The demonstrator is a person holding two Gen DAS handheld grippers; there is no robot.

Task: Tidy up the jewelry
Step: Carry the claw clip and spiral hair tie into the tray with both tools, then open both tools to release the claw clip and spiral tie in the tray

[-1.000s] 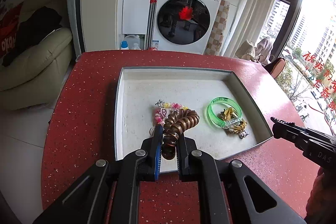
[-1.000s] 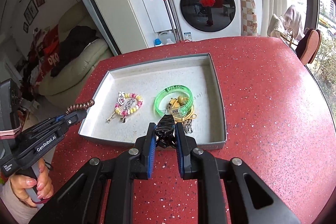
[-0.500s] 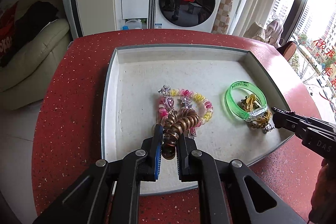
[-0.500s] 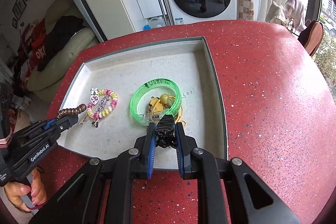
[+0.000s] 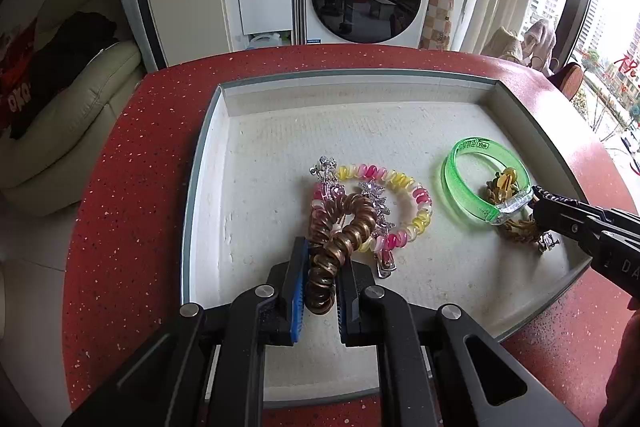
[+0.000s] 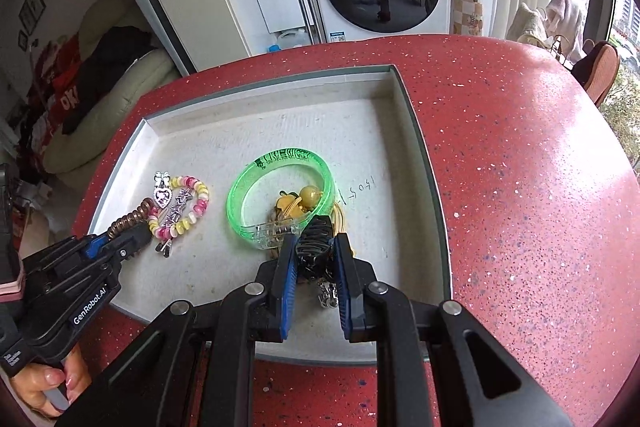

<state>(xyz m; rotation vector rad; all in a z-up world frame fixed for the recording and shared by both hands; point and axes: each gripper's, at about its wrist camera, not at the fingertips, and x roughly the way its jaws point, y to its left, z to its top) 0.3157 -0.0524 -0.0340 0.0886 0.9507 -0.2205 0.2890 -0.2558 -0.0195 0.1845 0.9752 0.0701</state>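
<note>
Both grippers are holding something over the grey tray that is sitting on the red speckled table. Left gripper is clamped on a brown spiral hair tie, and the coil is sticking out forward past the fingertips, with its long axis running away from the camera. It is hanging just above, or maybe touching, the pink and yellow bead bracelet; I cannot tell which. Right gripper is clamped on a black claw clip, and this clip is sitting at the near edge of the green bangle.

The relation that matters, as I am judging it, is that each held piece is lying directly over a pile, not over bare floor of the tray. The free floor is lying farther away, toward the back wall, and also between the two piles.

Inside the tray, the left pile is containing the bead bracelet with silver charms. The right pile is containing the green bangle, with yellow beaded pieces inside its ring and a gold chain partly under it. A small silver piece is lying below the right jaws.
</note>
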